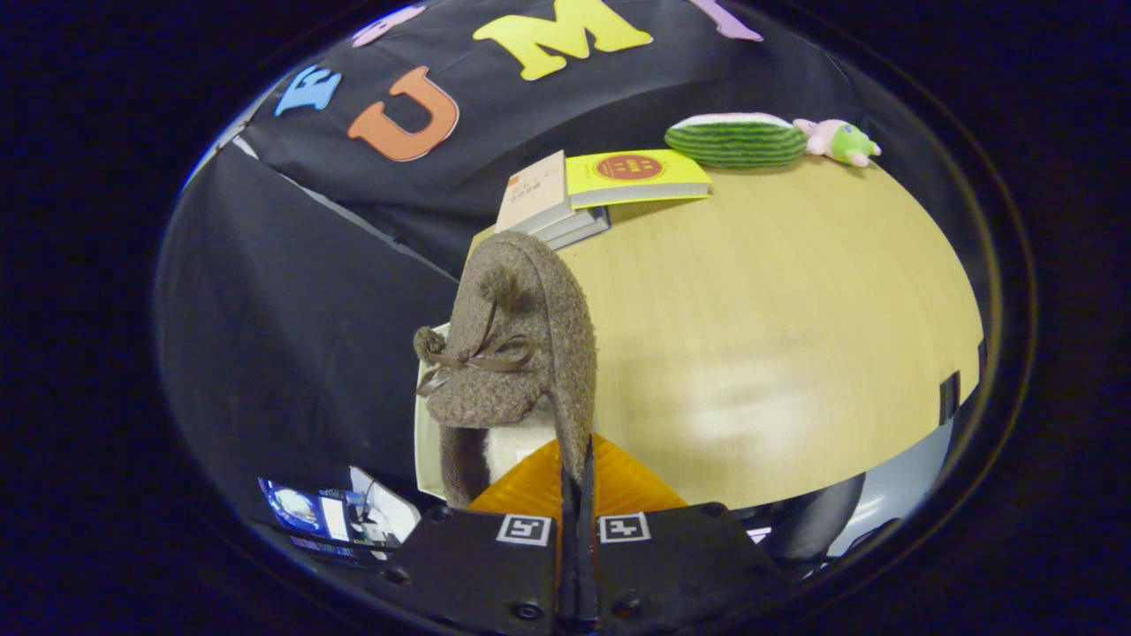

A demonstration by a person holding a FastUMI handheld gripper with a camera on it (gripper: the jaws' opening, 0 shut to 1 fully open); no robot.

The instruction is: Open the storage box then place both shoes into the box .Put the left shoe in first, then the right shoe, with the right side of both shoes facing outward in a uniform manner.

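Note:
My gripper [576, 477] is shut on the rim of a brown fuzzy shoe [521, 353]. Both orange fingers [627, 481] press on its thin side wall near the heel. The shoe hangs in the air, tilted, with its toe pointing away from me. A brown ribbon bow with two pompoms sits on its top, and a pale lining shows at the opening. A white edge [422, 442] shows beneath the shoe at the table's left side; I cannot tell whether it is the storage box.
The light wooden table [778, 336] stretches ahead and to the right. Beyond the shoe lies a stack of books [565, 199] topped by a yellow one [636, 175]. A watermelon-shaped plush [735, 140] and a small pink and green toy [839, 140] lie at the far edge.

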